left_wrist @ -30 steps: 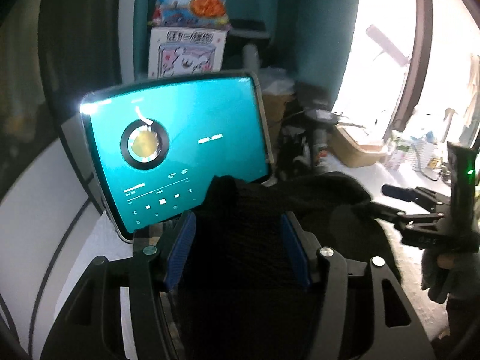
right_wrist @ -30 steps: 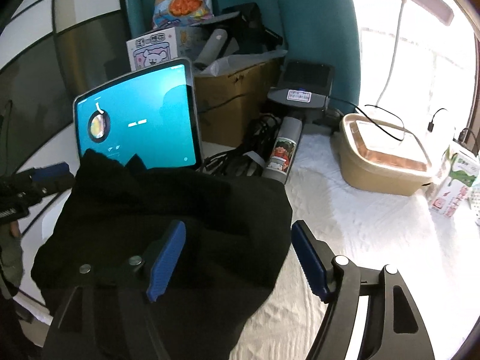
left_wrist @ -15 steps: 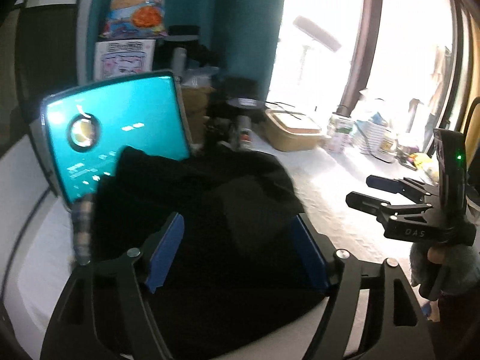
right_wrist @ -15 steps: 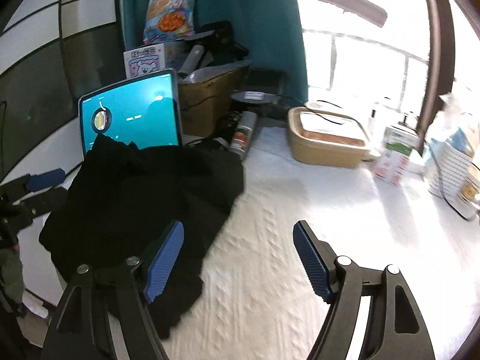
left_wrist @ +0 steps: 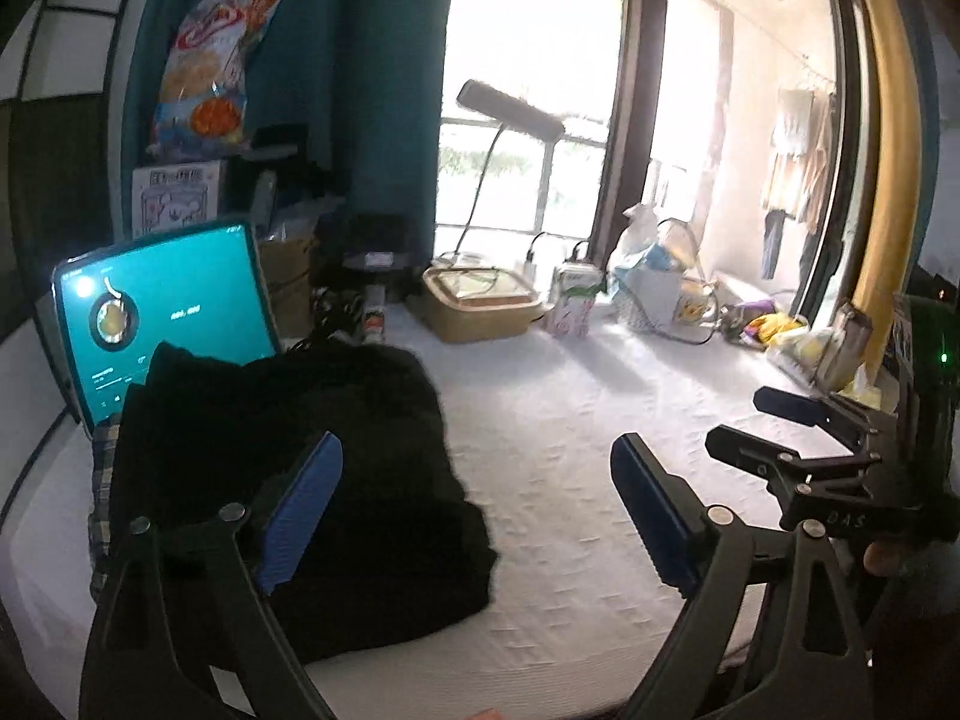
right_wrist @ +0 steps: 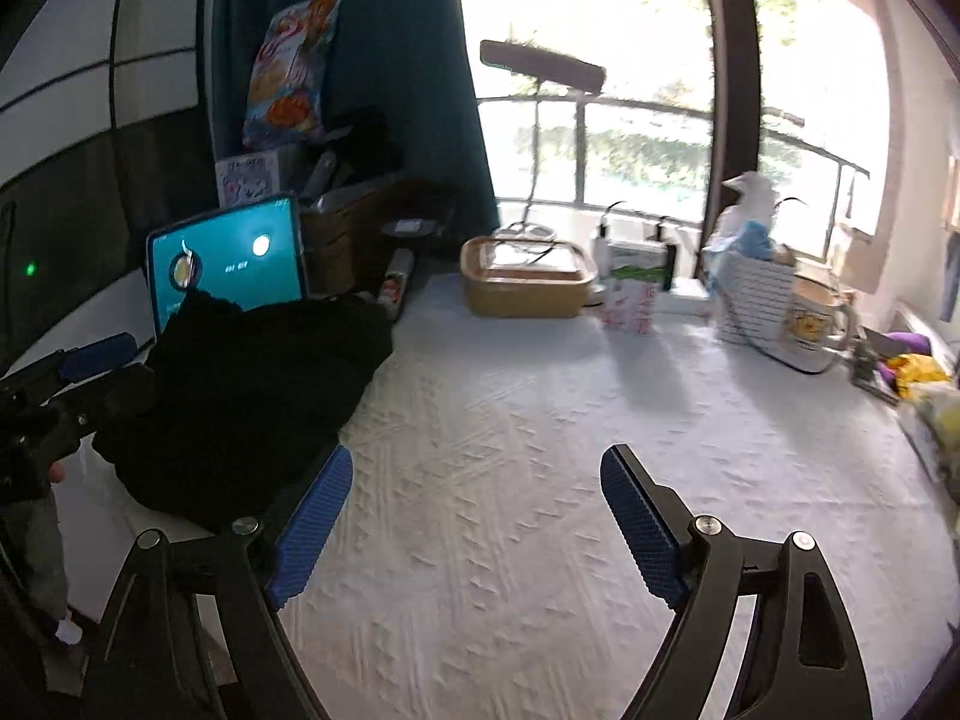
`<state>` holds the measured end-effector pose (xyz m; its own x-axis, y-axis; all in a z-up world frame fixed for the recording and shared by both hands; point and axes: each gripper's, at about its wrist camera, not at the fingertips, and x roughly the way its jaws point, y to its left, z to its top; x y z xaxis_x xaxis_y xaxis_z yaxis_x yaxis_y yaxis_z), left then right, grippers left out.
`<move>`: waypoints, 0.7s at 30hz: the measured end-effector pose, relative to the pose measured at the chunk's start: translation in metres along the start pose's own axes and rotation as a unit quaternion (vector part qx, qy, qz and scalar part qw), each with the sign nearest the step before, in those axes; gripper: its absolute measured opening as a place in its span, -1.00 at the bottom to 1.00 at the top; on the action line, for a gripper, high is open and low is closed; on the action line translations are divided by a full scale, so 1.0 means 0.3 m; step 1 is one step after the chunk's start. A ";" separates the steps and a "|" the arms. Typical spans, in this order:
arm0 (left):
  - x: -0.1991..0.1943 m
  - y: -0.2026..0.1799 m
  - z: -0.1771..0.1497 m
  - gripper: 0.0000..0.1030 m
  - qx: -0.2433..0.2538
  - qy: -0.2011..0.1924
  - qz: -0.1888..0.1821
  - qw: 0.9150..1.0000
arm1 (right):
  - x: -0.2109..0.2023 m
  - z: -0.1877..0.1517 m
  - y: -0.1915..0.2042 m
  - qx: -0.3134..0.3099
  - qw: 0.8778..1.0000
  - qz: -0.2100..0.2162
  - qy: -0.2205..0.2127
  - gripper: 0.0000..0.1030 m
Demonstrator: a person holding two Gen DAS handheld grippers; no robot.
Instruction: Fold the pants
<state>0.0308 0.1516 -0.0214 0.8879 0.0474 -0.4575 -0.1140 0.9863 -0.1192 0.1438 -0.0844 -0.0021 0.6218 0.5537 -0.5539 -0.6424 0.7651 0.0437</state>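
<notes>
The black pants (left_wrist: 312, 468) lie folded in a thick bundle at the left end of the white textured bed cover (left_wrist: 570, 450), in front of a lit tablet. They also show in the right wrist view (right_wrist: 252, 378). My left gripper (left_wrist: 477, 510) is open and empty, pulled back above the bundle's right edge. My right gripper (right_wrist: 474, 516) is open and empty over bare cover to the right of the pants. It also shows at the right of the left wrist view (left_wrist: 774, 426). The left gripper shows at the left edge of the right wrist view (right_wrist: 90, 369).
A teal-screen tablet (left_wrist: 162, 318) leans behind the pants. A tan lidded box (right_wrist: 525, 279), a carton (right_wrist: 630, 300), a white basket (right_wrist: 756, 306) and a mug line the far edge by the window. Boxes and a snack bag (left_wrist: 207, 72) stack at the back left.
Both grippers have drawn back and turned right, away from the pants. One second ago the left gripper's fingers were around the black cloth; now it is open and clear of the bundle.
</notes>
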 end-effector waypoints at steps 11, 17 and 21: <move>-0.095 -0.129 0.039 0.80 0.030 -0.041 -0.006 0.999 | -0.252 -0.043 -0.084 0.020 0.997 -0.054 -0.056 0.79; -0.150 -0.160 0.040 0.97 0.031 -0.063 0.016 0.997 | -0.363 -0.070 -0.106 0.033 0.993 -0.080 -0.082 0.83; -0.186 -0.172 0.031 0.98 0.033 -0.074 0.024 0.996 | -0.420 -0.075 -0.103 0.037 0.990 -0.089 -0.100 0.86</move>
<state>-0.0087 0.0995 0.0185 0.9389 0.1130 -0.3251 -0.1331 0.9903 -0.0403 0.0752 -0.1853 0.0475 0.8038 0.4559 -0.3823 -0.4840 0.8747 0.0253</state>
